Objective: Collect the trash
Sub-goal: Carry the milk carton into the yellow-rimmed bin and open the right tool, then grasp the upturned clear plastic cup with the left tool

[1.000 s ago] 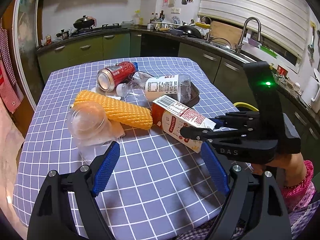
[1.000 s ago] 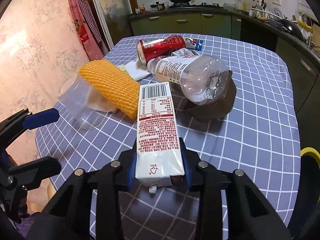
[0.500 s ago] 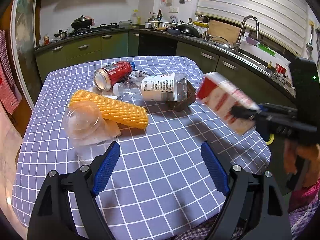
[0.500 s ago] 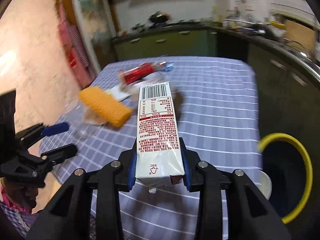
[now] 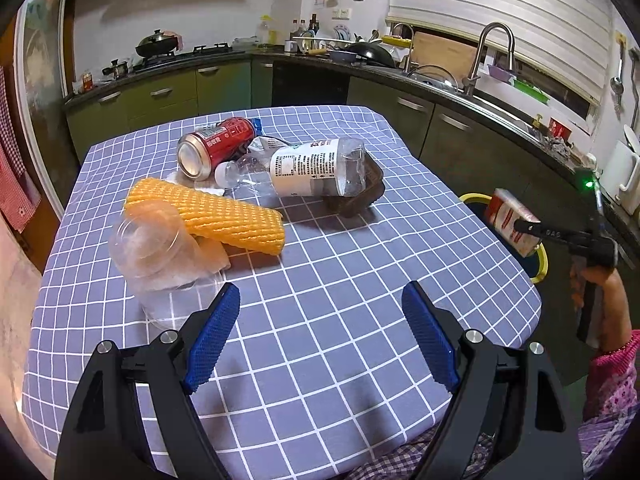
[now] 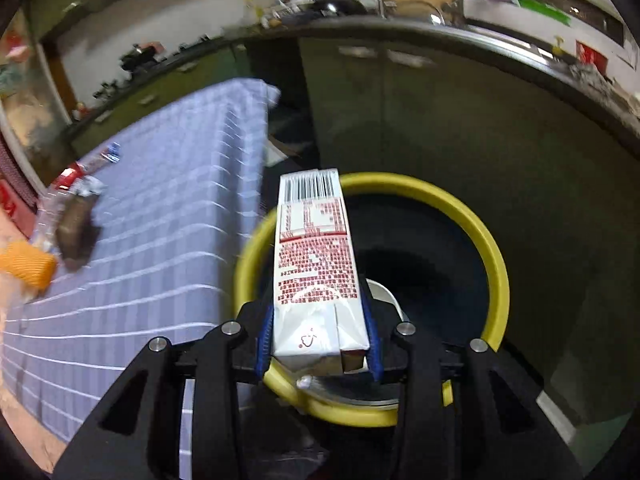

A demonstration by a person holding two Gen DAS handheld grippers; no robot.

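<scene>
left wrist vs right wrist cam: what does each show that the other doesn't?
Left wrist only: the open left gripper, the clear plastic cup, the sink tap, the hand holding the right gripper.

Right wrist only: the dark inside of the yellow-rimmed bin below the carton, and the carton's barcode.

Both: the milk carton clamped in the right gripper over the bin, the checked tablecloth, the yellow foam net, the red can.

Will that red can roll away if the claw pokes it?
Probably. The red can lies on its side, so a sideways poke could roll it. The plastic bottle beside it might stop it. It looks empty, so likely light.
</scene>
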